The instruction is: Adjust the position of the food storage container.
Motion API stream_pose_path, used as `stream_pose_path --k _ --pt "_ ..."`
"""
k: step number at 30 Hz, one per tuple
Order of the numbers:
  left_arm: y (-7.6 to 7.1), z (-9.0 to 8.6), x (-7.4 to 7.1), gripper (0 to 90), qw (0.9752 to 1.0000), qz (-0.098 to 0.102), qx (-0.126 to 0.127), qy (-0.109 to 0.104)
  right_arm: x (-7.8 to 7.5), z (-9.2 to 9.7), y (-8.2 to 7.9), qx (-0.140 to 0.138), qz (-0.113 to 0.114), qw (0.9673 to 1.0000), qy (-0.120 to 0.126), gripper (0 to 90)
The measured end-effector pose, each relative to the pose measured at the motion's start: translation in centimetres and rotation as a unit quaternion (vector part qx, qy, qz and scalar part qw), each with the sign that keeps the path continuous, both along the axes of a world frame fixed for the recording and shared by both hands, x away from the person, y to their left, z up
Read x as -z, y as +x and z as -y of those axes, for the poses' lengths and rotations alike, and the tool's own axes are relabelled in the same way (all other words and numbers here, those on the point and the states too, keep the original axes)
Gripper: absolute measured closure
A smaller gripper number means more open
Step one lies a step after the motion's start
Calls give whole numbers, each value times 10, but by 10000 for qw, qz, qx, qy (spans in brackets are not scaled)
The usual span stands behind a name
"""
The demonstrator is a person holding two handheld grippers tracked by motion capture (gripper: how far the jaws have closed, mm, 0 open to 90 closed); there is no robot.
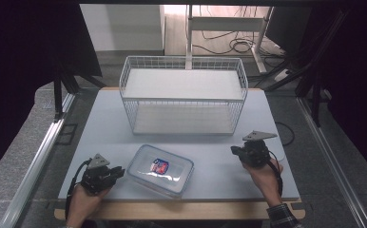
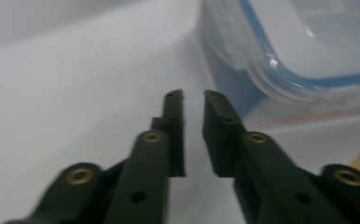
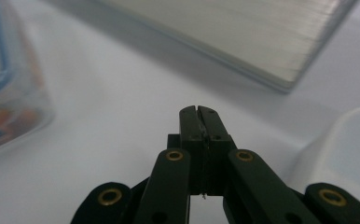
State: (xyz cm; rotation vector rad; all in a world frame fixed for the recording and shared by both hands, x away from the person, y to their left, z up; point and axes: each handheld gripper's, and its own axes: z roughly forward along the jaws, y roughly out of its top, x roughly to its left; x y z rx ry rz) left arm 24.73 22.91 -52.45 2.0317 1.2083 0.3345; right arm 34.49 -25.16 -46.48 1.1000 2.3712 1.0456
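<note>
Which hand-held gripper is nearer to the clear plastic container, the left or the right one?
Left. The left hand-held gripper is just beside the clear plastic container, at its left edge. The right hand-held gripper is farther off, to the container's right, with bare table between.

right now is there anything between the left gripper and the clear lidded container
Nothing visible. The left gripper sits just left of the clear container with bare table between them. In the left gripper view, its nearly closed jaws hold nothing and point past the container's near corner.
</note>
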Motion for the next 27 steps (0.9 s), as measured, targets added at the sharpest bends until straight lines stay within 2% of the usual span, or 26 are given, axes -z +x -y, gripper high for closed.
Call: stream_pose_path --k 2,3,4,5,8,10,12,14,16,17,19,20,21,24,26,27 --pt "-1 7 0 857 9997 -86 216 -45 1 -5 -7 -177 -18 9998 11 897" --pt "-1 7 0 887 9997 -86 216 -45 1 -7 -11 -249 -20 9997 4 897" --pt "-2 14 -1 899 9996 -125 169 165 2 -9 -14 -312 -14 9995 -21 898" --pt "-3 17 -1 900 9994 -141 187 252 2 -11 -18 -362 -22 9993 -29 898" --pt "-5 18 -1 900 9993 -208 281 92 3 -15 -26 -471 -98 9988 41 898" --pt "-5 19 -1 900 9994 -210 271 89 3 -15 -29 -497 -127 9987 76 898" --pt "-7 26 -2 900 9991 -216 356 101 3 -17 -37 -590 -250 9977 223 899" --pt "-8 34 -2 900 9982 -241 539 43 5 -20 -41 -621 -338 9971 281 900" --pt "-9 44 -3 899 9958 -295 857 -143 8 -24 -44 -696 -436 9963 265 900" --pt "-10 51 -3 899 9949 -303 953 -102 9 -27 -46 -740 -504 9957 245 899" --pt "-13 65 -4 899 9933 -247 1109 199 13 -31 -49 -837 -654 9941 214 899" --pt "-13 65 -4 897 9933 -247 1109 199 15 -34 -51 -880 -708 9934 192 899" --pt "-13 69 -6 897 9923 -208 1149 403 17 -36 -53 -924 -756 9927 185 899" --pt "-11 57 -7 899 9932 -173 997 571 21 -46 -60 -1129 -811 9902 143 899" --pt "-8 42 -7 899 9953 -161 723 624 22 -53 -64 -1258 -819 9886 113 899" --pt "-5 35 -6 899 9968 -162 545 566 22 -56 -65 -1323 -818 9878 88 899"
